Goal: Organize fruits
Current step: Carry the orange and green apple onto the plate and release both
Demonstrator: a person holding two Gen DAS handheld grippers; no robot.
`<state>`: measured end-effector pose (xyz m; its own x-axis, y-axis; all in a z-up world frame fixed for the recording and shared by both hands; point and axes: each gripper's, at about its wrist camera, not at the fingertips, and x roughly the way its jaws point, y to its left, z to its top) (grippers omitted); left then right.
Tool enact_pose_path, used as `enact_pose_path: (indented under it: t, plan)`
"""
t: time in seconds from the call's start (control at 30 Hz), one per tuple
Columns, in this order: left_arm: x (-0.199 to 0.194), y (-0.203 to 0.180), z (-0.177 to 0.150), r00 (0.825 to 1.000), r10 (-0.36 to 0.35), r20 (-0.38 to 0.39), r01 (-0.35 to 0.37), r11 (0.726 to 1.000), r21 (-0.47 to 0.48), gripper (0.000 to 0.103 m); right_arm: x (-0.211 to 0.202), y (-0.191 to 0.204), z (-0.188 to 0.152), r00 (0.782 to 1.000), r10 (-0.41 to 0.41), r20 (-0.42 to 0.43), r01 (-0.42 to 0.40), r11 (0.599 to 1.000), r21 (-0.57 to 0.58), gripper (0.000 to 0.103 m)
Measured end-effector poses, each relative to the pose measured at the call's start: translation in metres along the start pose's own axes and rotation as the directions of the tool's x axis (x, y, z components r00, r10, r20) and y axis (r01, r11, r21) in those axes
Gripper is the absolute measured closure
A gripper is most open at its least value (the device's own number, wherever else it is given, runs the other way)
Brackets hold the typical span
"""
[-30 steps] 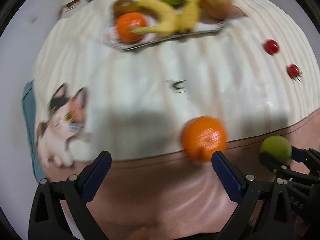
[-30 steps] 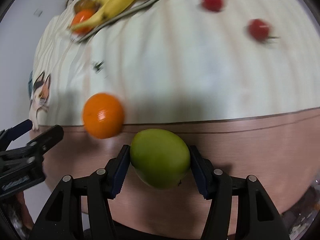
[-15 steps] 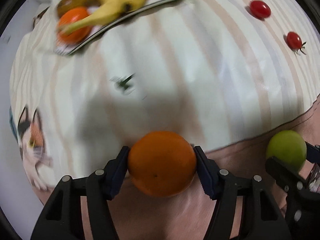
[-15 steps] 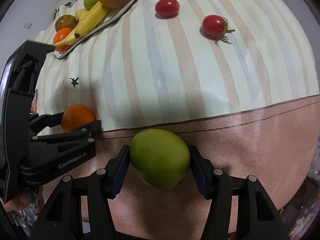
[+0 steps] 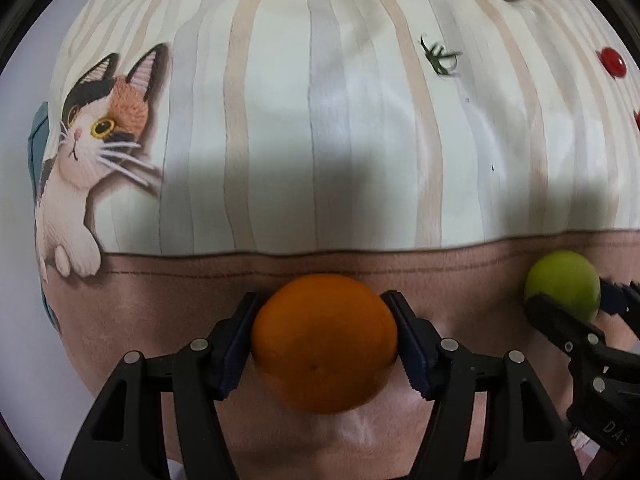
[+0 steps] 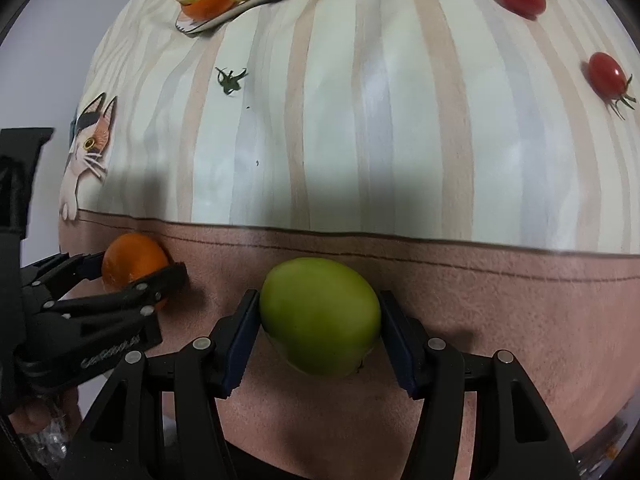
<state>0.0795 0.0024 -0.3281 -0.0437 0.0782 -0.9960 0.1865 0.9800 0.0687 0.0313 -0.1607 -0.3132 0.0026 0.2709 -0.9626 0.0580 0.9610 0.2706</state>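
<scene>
While the left gripper (image 5: 324, 340) clamps an orange (image 5: 324, 344) between its blue pads, having just closed on it, the right gripper (image 6: 320, 316) grips a green apple (image 6: 320, 316) likewise, both fruits over the cloth's brown border (image 6: 480, 292).

A home table: striped tablecloth (image 5: 360, 140) with a cat picture (image 5: 92, 152), fruit plate (image 6: 248, 0).

Faint raised brand lettering on the left hand-held gripper (image 6: 132, 276) body, too blurred to read
</scene>
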Motion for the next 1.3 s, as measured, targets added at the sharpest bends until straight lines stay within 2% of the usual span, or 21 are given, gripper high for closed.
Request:
enact_pose_path:
  t: [0.3, 0.4, 0.5, 0.67, 0.77, 0.8, 0.9, 1.03, 1.13, 1.3]
  plan:
    - [-0.030, 0.012, 0.010, 0.997, -0.023, 0.080, 0.024, 1.000, -0.012, 0.042, -0.005, 0.006, 0.009, 1.000, 0.003, 0.011, -0.003, 1.000, 0.012, 0.042]
    - [-0.054, 0.024, 0.029, 0.992, -0.073, 0.102, 0.075, 0.997, -0.013, 0.042, -0.024, 0.008, 0.023, 0.998, 0.031, 0.048, -0.032, 0.999, 0.020, 0.042]
    - [-0.085, 0.031, 0.058, 0.981, -0.131, 0.140, 0.135, 0.991, -0.016, 0.042, -0.052, 0.009, 0.049, 0.991, 0.054, 0.126, -0.058, 0.998, 0.023, 0.042]
    - [-0.136, 0.048, 0.132, 0.958, -0.209, 0.195, 0.212, 0.977, 0.005, 0.042, -0.096, 0.012, 0.107, 0.963, 0.071, 0.260, -0.078, 0.997, 0.015, 0.042]
    - [-0.165, 0.020, 0.186, 0.952, -0.225, 0.207, 0.221, 0.974, 0.042, 0.042, -0.110, 0.015, 0.147, 0.944, 0.069, 0.324, -0.080, 0.997, 0.023, 0.042]
    - [-0.162, 0.021, 0.196, 0.952, -0.225, 0.208, 0.219, 0.974, 0.051, 0.042, -0.112, 0.017, 0.158, 0.938, 0.068, 0.339, -0.083, 0.996, 0.028, 0.042]
    - [-0.157, 0.014, 0.245, 0.958, -0.215, 0.189, 0.202, 0.975, 0.087, 0.042, -0.107, 0.028, 0.191, 0.929, 0.076, 0.363, -0.099, 0.994, 0.045, 0.042]
    - [-0.134, 0.006, 0.278, 0.968, -0.231, 0.094, 0.216, 0.966, 0.145, 0.042, -0.095, 0.037, 0.220, 0.926, 0.068, 0.372, -0.095, 0.994, 0.054, 0.042]
    - [-0.119, 0.000, 0.297, 0.972, -0.232, 0.039, 0.223, 0.962, 0.160, 0.042, -0.088, 0.038, 0.239, 0.929, 0.053, 0.366, -0.080, 0.995, 0.057, 0.042]
    - [-0.102, -0.002, 0.313, 0.977, -0.211, -0.003, 0.209, 0.962, 0.173, 0.042, -0.070, 0.038, 0.259, 0.940, 0.027, 0.341, -0.056, 0.996, 0.075, 0.042]
